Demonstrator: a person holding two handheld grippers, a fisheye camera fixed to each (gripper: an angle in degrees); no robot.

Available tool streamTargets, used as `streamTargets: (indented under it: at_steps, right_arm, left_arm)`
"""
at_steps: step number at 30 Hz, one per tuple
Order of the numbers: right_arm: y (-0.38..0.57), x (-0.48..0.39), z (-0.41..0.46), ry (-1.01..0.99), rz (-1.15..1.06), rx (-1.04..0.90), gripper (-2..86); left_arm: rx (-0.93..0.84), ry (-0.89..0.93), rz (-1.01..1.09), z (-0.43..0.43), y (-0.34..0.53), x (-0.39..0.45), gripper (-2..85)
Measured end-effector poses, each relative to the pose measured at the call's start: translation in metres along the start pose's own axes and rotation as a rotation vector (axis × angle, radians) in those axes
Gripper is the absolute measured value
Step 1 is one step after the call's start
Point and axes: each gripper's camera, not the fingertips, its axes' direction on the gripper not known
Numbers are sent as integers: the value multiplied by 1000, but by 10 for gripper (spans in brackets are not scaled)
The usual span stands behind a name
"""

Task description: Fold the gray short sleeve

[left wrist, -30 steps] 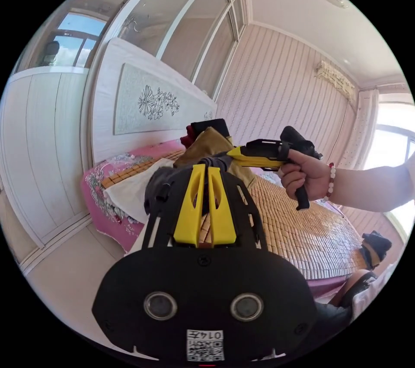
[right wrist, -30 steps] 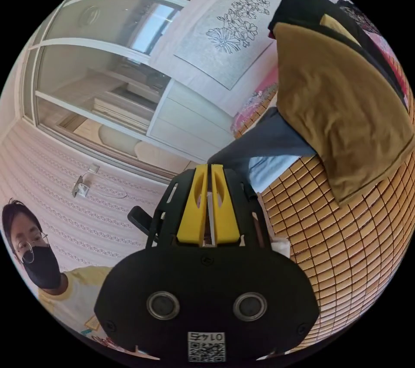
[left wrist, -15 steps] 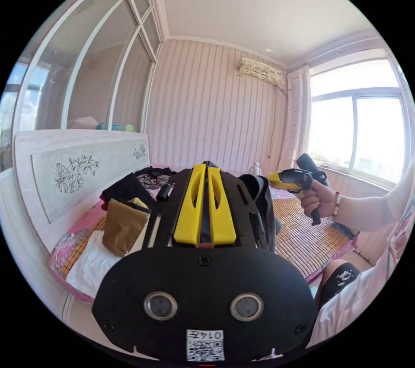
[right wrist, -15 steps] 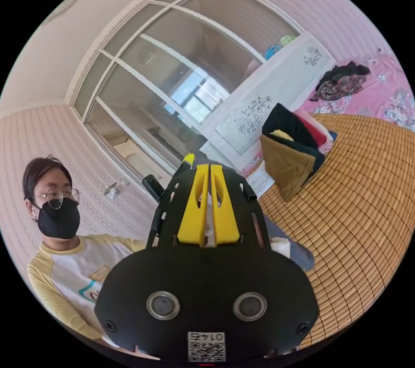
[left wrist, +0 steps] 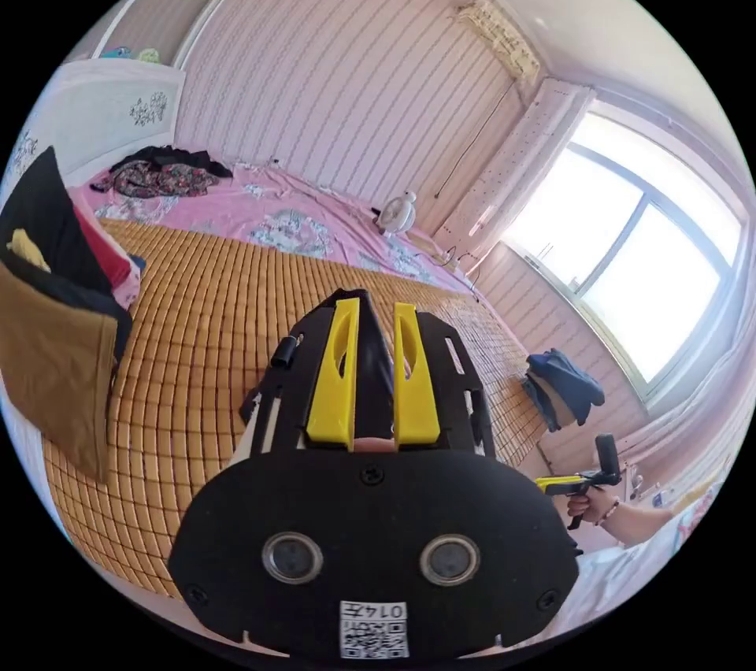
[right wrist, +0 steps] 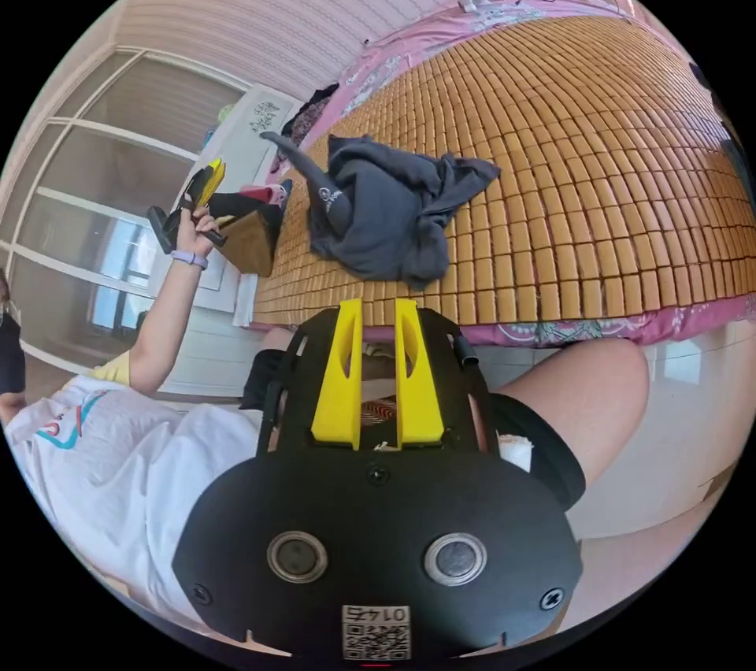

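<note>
1. Left gripper (left wrist: 372, 379) sits at lower centre of the left gripper view, its yellow jaws apart with dark gray cloth showing in the gap; whether they press on it cannot be told.
2. Right gripper (right wrist: 372, 376) sits at lower centre of the right gripper view, jaws apart and holding nothing.
3. Gray shirt (right wrist: 386, 210) lies crumpled on the mat (right wrist: 598, 151) at centre of the right gripper view, one corner pulled up toward the upper left.
4. At left of that view a hand (right wrist: 191, 226) with a wristband holds up the left gripper.
5. A folded pile (left wrist: 55, 316), brown piece outermost, stands at the left edge of the left gripper view.
6. A small fan (left wrist: 399, 210) stands on the pink sheet (left wrist: 291, 214) beyond the mat.
7. Blue clothes (left wrist: 563, 387) lie at the mat's right end, below the window (left wrist: 630, 261).
8. A bare knee (right wrist: 583, 387) shows at right of the right gripper view, beside the bed's edge.
</note>
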Motion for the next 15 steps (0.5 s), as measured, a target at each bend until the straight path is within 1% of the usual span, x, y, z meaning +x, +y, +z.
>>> streamTargets:
  at_steps: [2,4,6,11,12,14,15]
  right_arm:
    - [-8,-2,1,103,-42,-9,73]
    - [-27,-3,5,157,-59,-16,80]
    - [-53,-3,9,201,-71,-1,90]
    - [-125,17,14,399,27,99,113]
    - [-130,18,17,406,23,83,109]
    - [-143,21,33,485,2,-60,79]
    - [-144,21,37,515,-5,-100,68]
  left_arm:
    - [-68,15,-38,21,35,-3,62]
    - [-146,35,-69,43,65,-1,60]
    - [-308,32,-33,80,91,14,62]
    - [-489,-10,3,145,101,40,73]
    - [-529,-47,10,161,100,44,76]
    - [-558,-87,19,178,97,48,68]
    - [-570,-107,23,185,93,50,52]
